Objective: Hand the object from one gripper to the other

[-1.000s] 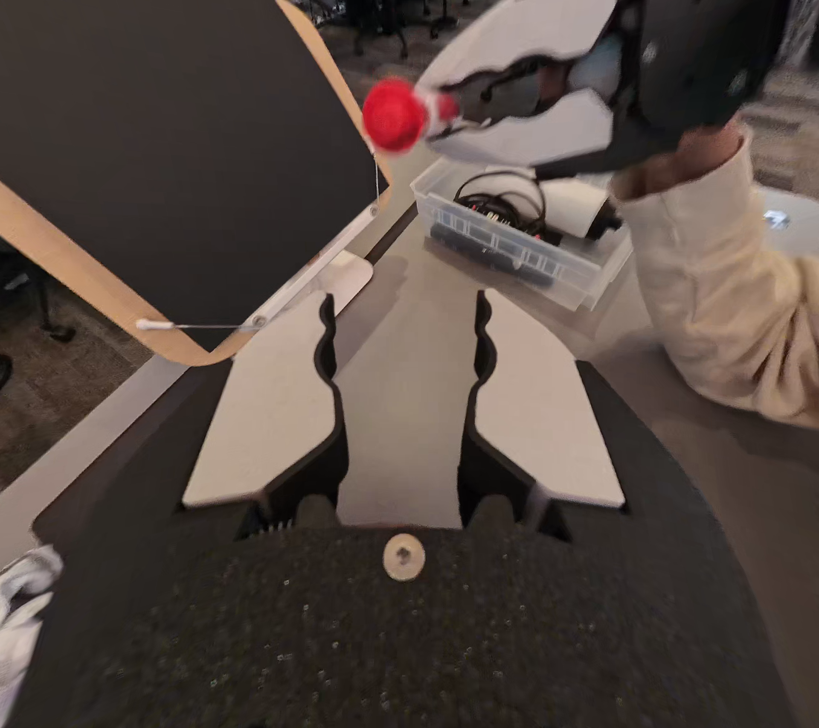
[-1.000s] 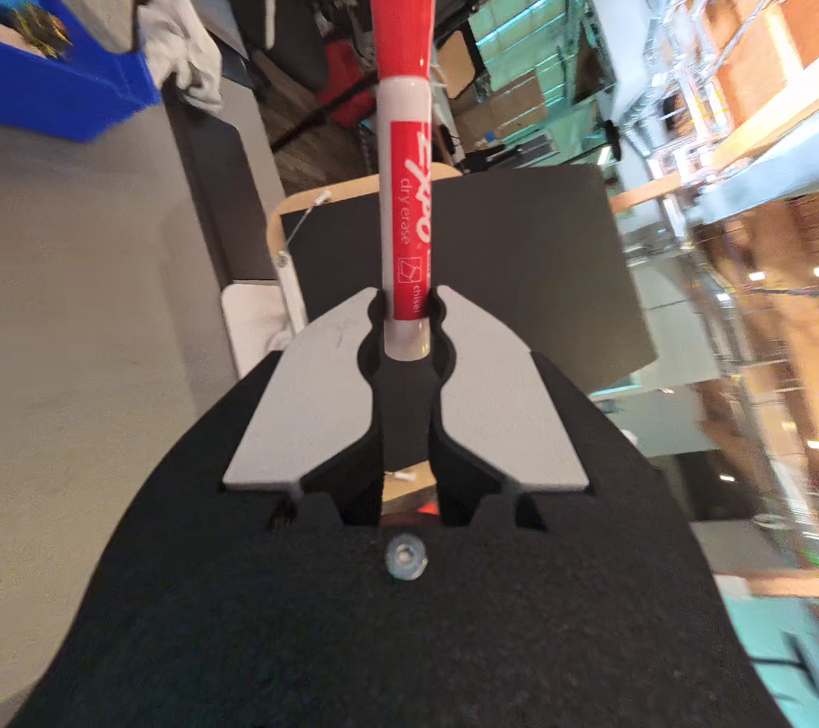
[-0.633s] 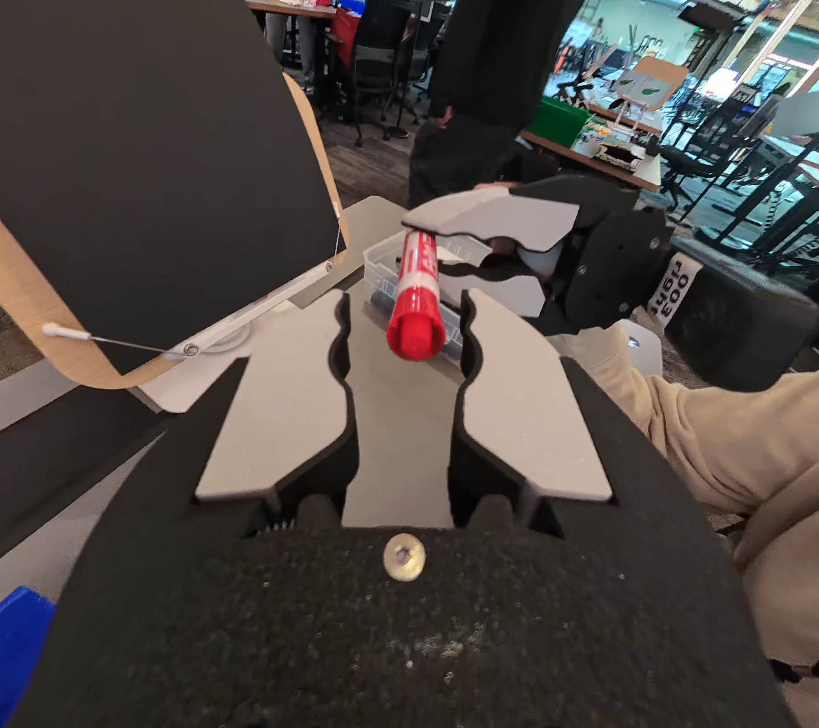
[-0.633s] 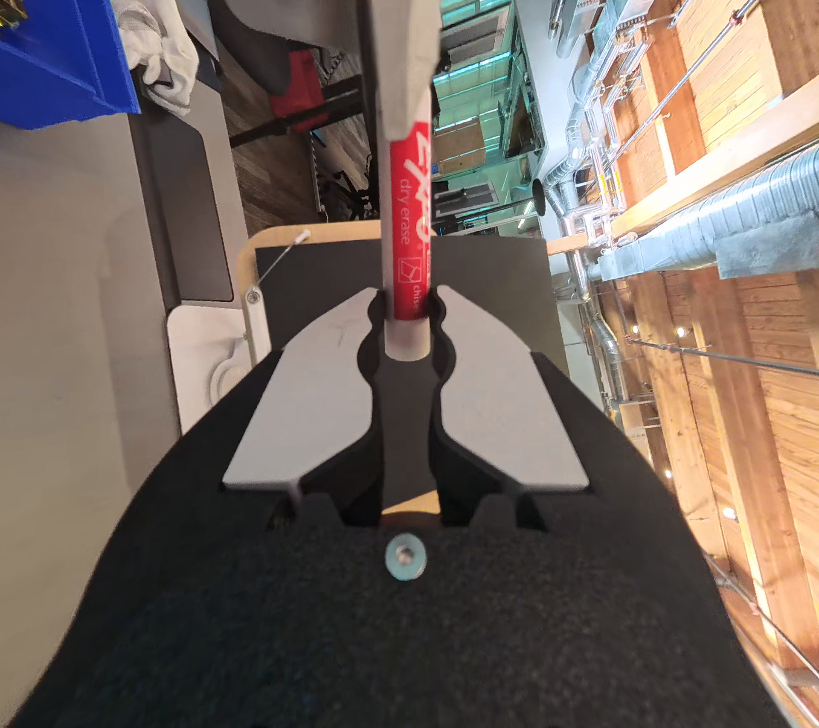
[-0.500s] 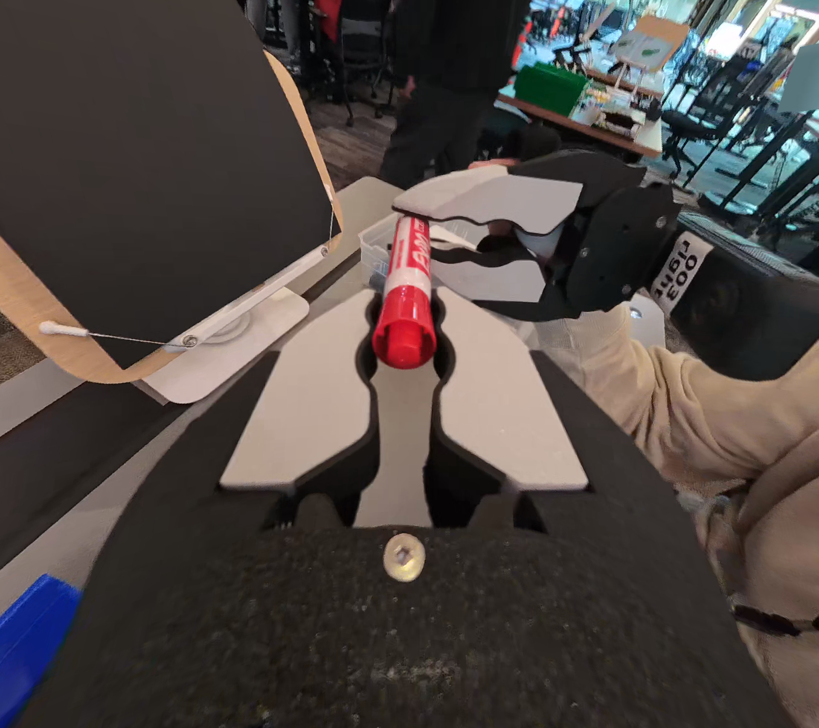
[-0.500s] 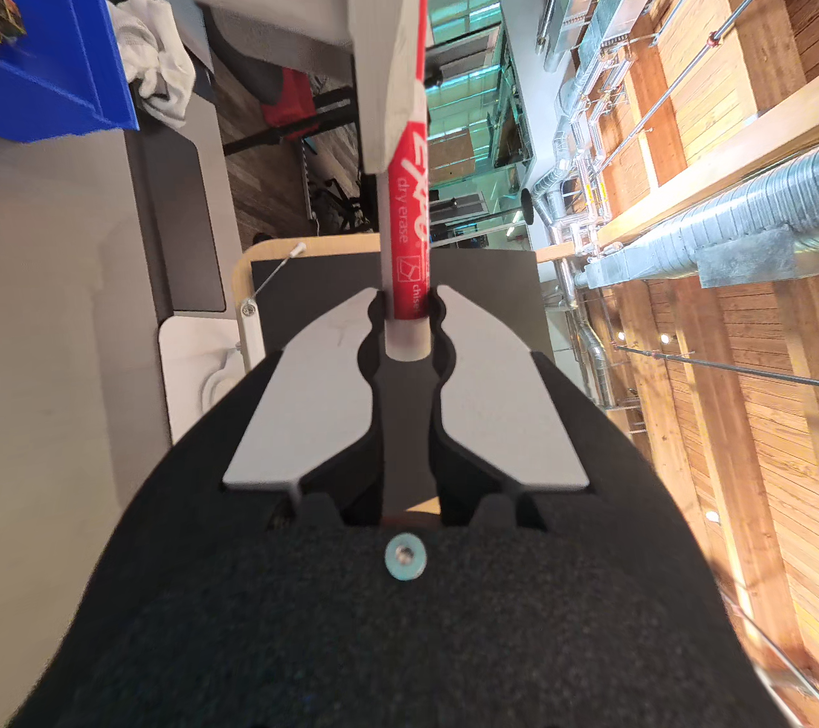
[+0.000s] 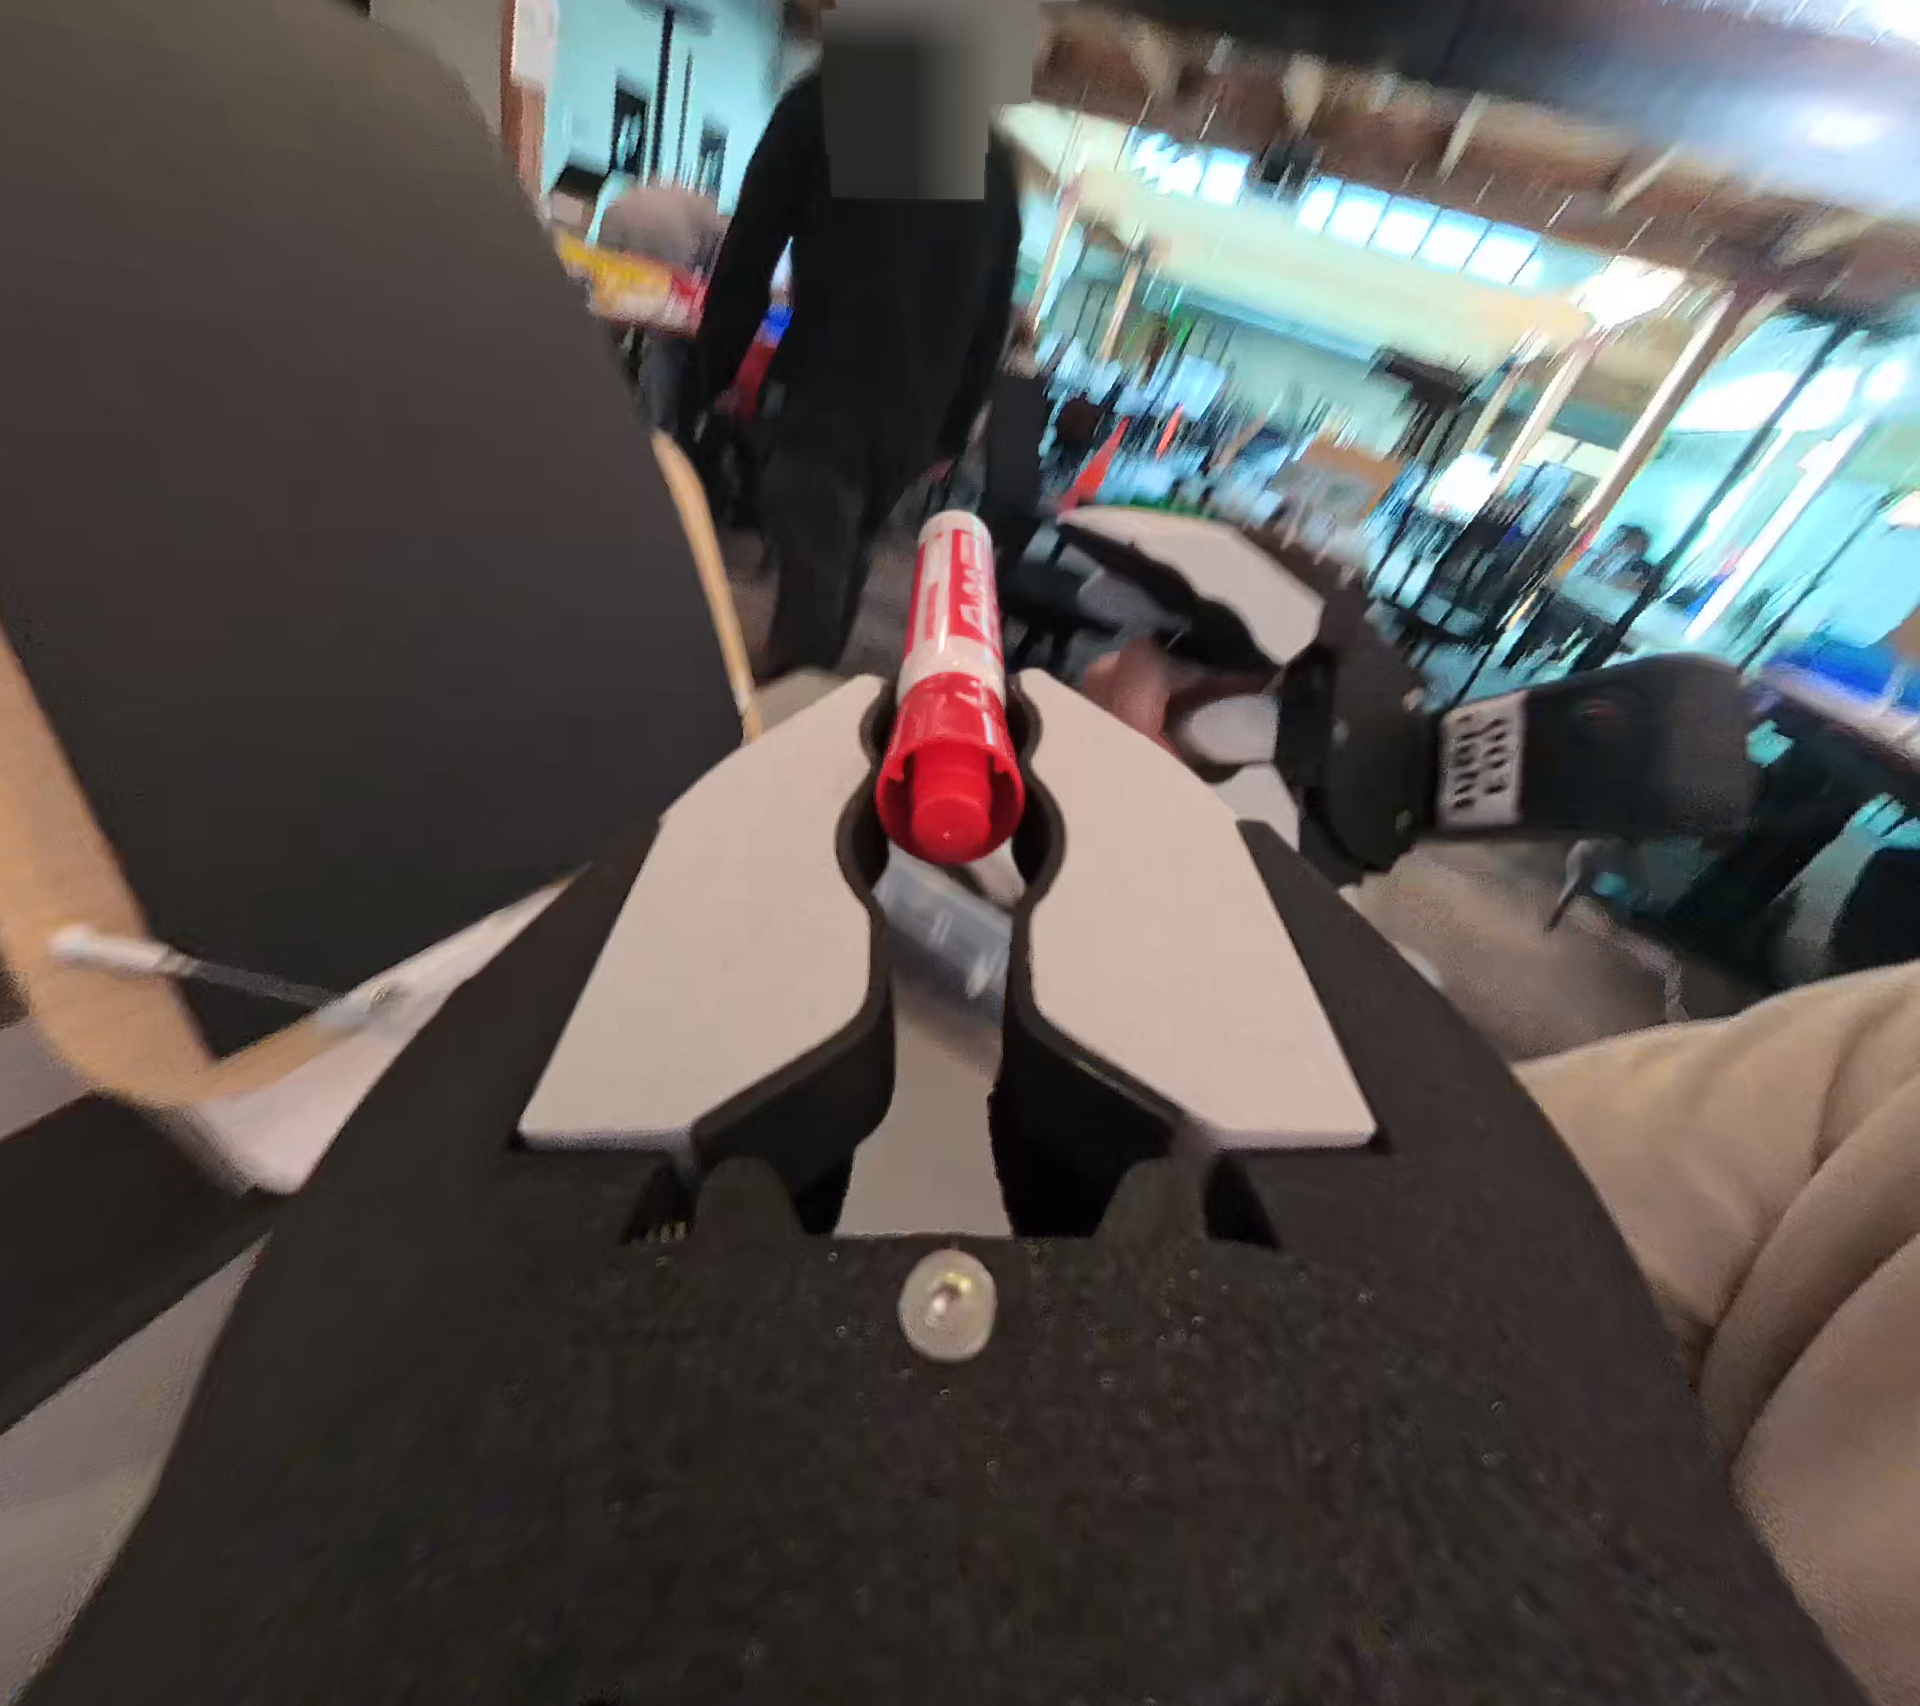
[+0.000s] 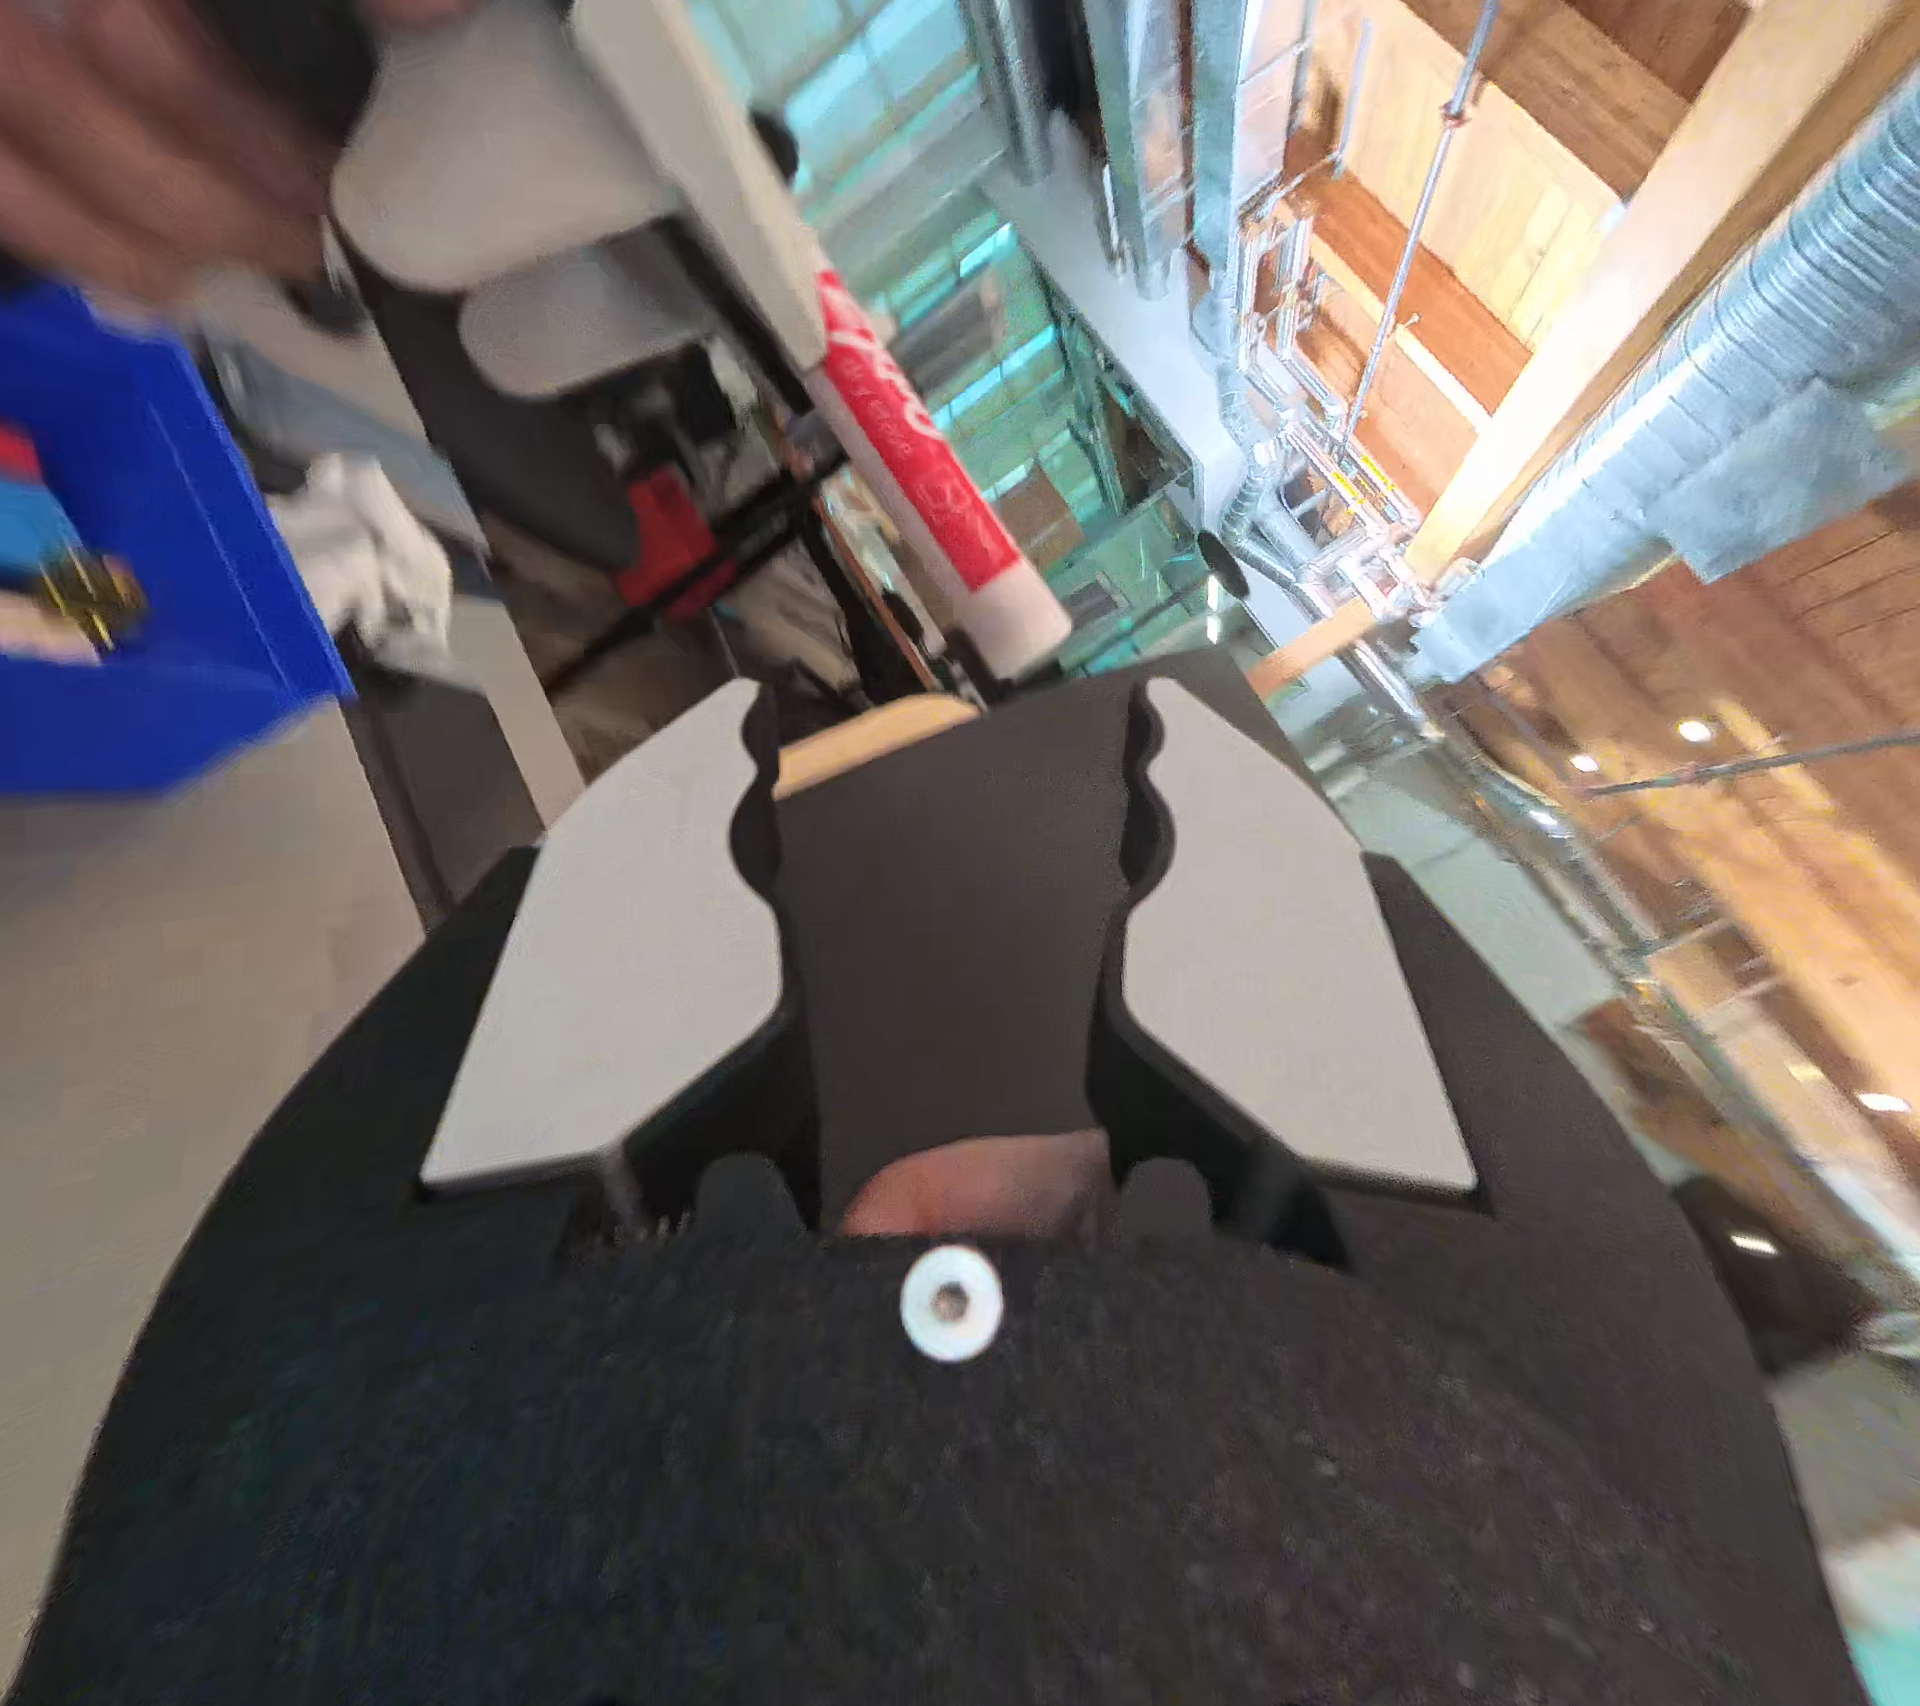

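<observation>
Left hand-held gripper [image 7: 951, 752] clamps marker [image 7: 951, 711] by cap | right hand-held gripper [image 8: 951, 763] wide, empty | draw apart straight, firm squeeze.

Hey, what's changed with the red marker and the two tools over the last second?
The red marker changed hands. A second ago the right tool gripped it by its white end; now that tool has opened and drawn back, and the left tool has closed on the capped end and holds it alone. The blue bin stays on the table.
</observation>
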A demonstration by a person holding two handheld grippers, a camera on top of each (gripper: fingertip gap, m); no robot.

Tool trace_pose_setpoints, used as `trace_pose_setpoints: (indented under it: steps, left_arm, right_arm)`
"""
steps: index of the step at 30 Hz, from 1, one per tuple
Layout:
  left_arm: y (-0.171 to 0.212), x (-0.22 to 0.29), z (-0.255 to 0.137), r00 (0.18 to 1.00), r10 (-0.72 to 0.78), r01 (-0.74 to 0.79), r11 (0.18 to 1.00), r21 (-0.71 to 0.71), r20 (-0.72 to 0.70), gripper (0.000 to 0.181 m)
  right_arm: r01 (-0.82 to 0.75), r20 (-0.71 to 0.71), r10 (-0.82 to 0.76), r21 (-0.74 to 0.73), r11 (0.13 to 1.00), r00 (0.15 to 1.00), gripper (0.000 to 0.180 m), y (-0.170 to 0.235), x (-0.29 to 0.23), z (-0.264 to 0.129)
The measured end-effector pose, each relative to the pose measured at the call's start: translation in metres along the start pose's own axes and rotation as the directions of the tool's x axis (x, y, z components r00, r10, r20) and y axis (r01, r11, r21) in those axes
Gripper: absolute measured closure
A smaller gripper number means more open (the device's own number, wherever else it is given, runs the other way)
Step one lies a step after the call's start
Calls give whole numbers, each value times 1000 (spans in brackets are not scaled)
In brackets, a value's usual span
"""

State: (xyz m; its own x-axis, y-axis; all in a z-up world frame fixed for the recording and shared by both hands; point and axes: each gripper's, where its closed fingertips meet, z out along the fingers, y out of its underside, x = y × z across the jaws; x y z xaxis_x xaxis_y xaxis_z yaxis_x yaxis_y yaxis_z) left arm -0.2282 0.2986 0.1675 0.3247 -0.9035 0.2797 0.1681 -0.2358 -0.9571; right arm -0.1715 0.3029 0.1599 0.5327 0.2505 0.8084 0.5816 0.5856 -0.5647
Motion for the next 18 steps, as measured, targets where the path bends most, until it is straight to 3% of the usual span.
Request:
trace_pose_setpoints:
  steps: [3, 6, 8, 10, 12, 18]
  left_arm:
    - [-27, 8, -9, 991, -72, 94, 976, 194, -117, 162]
    - [-34, 16, -5, 967, -135, 190, 946, 262, -215, 162]
    - [-30, 22, 3, 934, -214, 284, 930, 232, -286, 162]
    - [-27, 32, 10, 878, -294, 385, 902, 193, -378, 163]
    - [-20, 38, 18, 823, -376, 465, 876, 124, -426, 162]
    - [-7, 43, 29, 754, -459, 532, 846, 26, -470, 162]
  right_arm:
    - [-280, -23, 289, 187, 942, 957, 116, -18, 22, -5]
    - [-411, -84, 452, 296, 863, 888, 115, -18, 38, -3]
    - [-299, -201, 363, 290, 909, 910, 109, -19, 40, -2]
    - [-109, -308, 179, 233, 966, 934, 103, -24, 34, -1]
    - [15, -391, 64, 197, 980, 918, 102, -29, 33, -3]
    - [17, -398, 70, 213, 977, 914, 104, -29, 41, -12]
